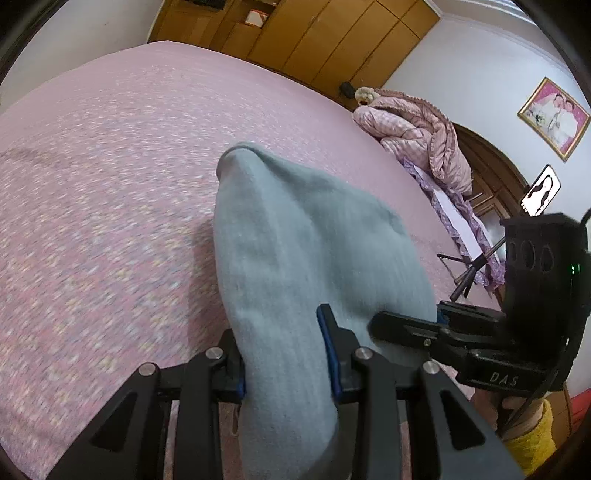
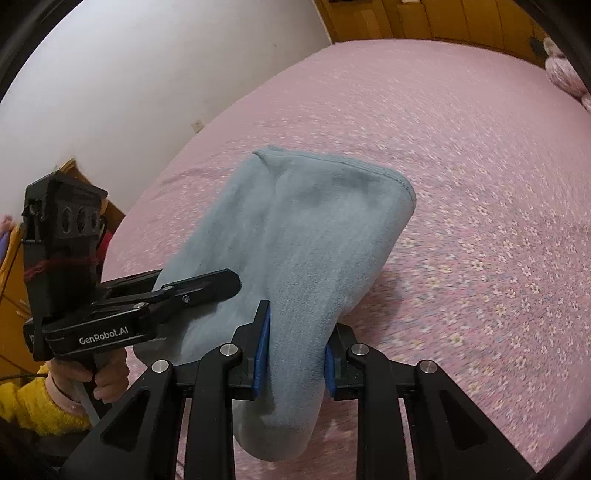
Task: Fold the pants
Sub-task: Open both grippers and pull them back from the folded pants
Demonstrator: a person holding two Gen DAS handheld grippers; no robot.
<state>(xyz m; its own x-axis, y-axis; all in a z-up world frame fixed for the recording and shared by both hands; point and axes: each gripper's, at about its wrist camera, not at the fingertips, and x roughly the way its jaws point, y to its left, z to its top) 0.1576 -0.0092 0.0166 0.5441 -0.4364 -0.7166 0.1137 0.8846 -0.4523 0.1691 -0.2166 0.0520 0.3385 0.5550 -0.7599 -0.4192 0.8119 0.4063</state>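
Light blue fleece pants hang bunched between both grippers above a pink flowered bed. My left gripper is shut on the cloth, which drapes over and past its blue pads. My right gripper is shut on the same pants, a thick fold between its blue pads. The right gripper also shows in the left wrist view, touching the cloth from the right. The left gripper shows in the right wrist view, touching the cloth from the left. The two grippers are close together.
The pink bedspread fills both views. A bunched pink quilt lies at the bed's far right edge by a wooden headboard. Wooden wardrobes stand behind. A white wall is on the left.
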